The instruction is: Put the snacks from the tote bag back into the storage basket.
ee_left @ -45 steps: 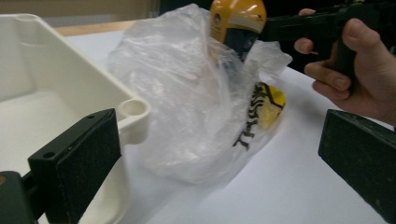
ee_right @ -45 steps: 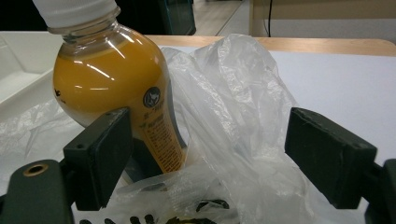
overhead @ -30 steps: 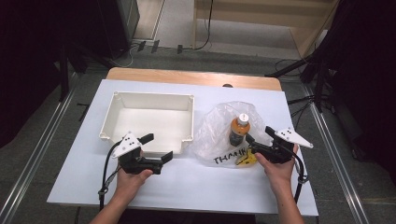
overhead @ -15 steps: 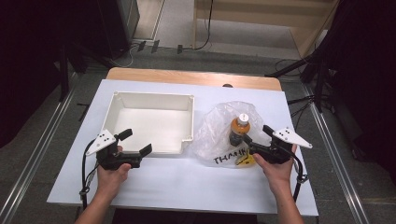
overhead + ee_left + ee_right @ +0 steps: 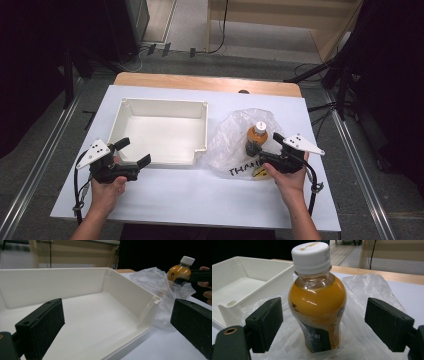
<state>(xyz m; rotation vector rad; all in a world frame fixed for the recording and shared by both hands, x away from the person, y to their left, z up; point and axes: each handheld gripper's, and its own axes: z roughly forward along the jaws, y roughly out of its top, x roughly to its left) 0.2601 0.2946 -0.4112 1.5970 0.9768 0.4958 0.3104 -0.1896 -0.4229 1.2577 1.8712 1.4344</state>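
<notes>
Tray (image 5: 131,116): white, open-topped, set on the left half of the table.
Table (image 5: 200,195): white-topped, a wooden strip seen along its far edge.

Glossy plastic bottle (image 5: 318,302), crinkled clear bag (image 5: 235,135)

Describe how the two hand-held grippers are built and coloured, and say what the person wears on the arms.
Each gripper, left gripper and right gripper, has a black body, two flat black rectangular jaws with a matte padded face and a grey three-cornered plate with dark dots on top. A black cable trails from each. The forearms are bare, with no sleeves visible.
</notes>
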